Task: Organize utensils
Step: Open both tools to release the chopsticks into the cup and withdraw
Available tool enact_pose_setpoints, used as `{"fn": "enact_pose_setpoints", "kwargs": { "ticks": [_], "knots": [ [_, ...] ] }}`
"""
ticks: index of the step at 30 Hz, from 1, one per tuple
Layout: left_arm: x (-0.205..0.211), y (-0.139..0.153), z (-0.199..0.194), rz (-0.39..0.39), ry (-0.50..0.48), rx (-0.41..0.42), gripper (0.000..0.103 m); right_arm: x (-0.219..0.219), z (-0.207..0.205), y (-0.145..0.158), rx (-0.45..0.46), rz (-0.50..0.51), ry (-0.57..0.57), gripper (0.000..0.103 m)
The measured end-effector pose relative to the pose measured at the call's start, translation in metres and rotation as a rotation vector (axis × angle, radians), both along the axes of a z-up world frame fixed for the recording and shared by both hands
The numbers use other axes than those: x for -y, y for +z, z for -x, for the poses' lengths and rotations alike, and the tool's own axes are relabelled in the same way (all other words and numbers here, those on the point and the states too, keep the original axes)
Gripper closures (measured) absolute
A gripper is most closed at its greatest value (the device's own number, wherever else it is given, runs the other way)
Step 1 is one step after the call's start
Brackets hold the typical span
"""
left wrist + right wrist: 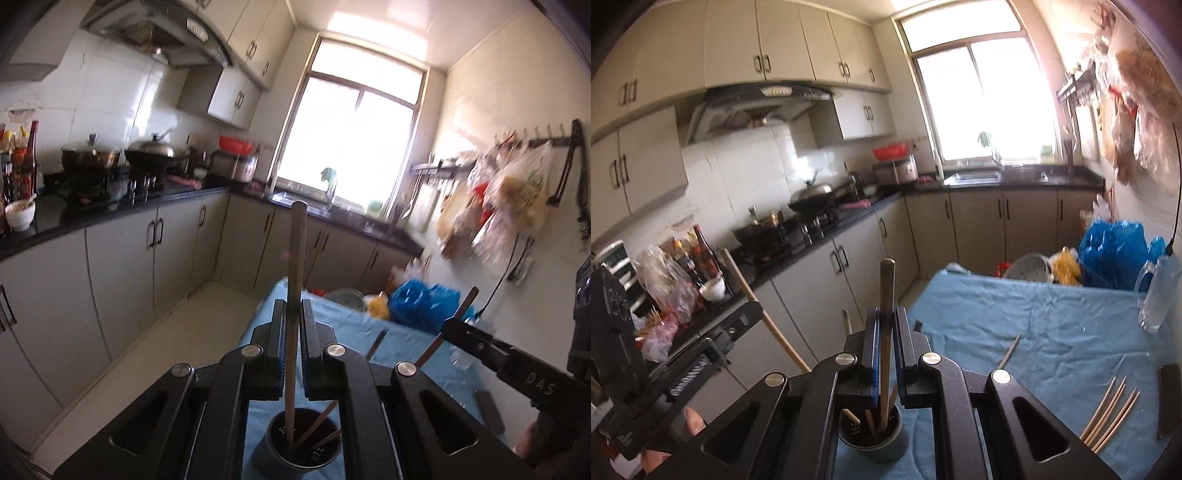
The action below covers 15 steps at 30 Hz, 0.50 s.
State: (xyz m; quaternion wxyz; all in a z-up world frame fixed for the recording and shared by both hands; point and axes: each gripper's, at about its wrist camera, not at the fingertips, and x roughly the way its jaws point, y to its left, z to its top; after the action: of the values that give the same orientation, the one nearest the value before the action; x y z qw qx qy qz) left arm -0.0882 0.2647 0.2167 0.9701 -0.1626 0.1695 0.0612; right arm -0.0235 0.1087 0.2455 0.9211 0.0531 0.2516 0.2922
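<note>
Left hand-held gripper (293,314) clamped on one chopstick (296,251), upright, lower end down in dark holder cup (295,456) on blue-clothed worktop (343,325). Right hand-held gripper (885,317) clamped likewise on a second chopstick (887,291), end in same cup (a few more sticks already inside). Cup rim partly hidden behind gripper linkages in both views. Background blurred in left view. Only right view shows loose chopsticks (1108,417) lying on cloth, well apart from cup.
</note>
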Motion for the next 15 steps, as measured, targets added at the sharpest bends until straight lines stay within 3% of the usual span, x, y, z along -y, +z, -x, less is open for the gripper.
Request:
{"fn": "enact_pose_setpoints", "kwargs": {
  "ticks": [6, 15],
  "knots": [
    [-0.005, -0.032, -0.027, 0.036, -0.026, -0.096, 0.097, 0.001, -0.031, -0.034, -0.107, 0.014, -0.014, 0.096],
    [-0.002, -0.035, -0.024, 0.020, -0.027, -0.091, 0.095, -0.001, -0.048, -0.053, -0.103, 0.043, -0.050, 0.093]
  ]
}}
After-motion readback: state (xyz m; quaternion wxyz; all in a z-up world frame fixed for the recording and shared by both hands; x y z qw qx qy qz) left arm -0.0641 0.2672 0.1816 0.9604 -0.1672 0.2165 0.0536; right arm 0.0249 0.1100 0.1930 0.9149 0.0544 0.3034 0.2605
